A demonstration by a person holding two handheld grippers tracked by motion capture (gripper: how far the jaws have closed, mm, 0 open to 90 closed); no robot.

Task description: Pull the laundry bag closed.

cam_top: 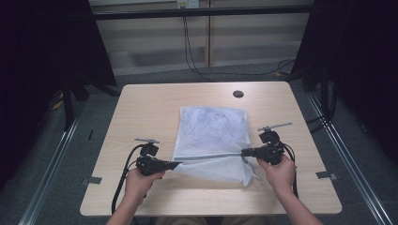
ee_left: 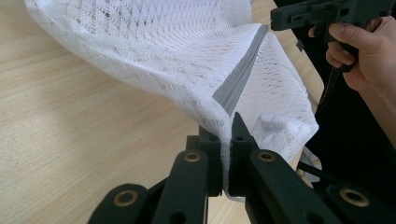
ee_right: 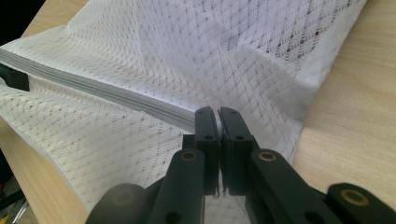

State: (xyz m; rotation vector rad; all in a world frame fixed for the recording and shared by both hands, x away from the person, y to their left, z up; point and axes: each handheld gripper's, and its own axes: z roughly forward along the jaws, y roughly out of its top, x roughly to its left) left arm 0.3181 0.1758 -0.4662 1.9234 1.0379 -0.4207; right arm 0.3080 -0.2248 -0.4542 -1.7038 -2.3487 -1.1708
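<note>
We see a white mesh bag [cam_top: 211, 136] — an open, diamond-like net weave all over — crossed by 1 plain grey zipper band [cam_top: 206, 156] from side to side. The 2 grippers, left gripper [cam_top: 174, 164] and right gripper [cam_top: 244, 152], are black with brass-coloured rivets at the jaw joints. Under the bag lies a pale wood-grain table [cam_top: 145, 108] with 1 dark round hole [cam_top: 238, 93] — and grey carpet [cam_top: 75, 154] around it.
</note>
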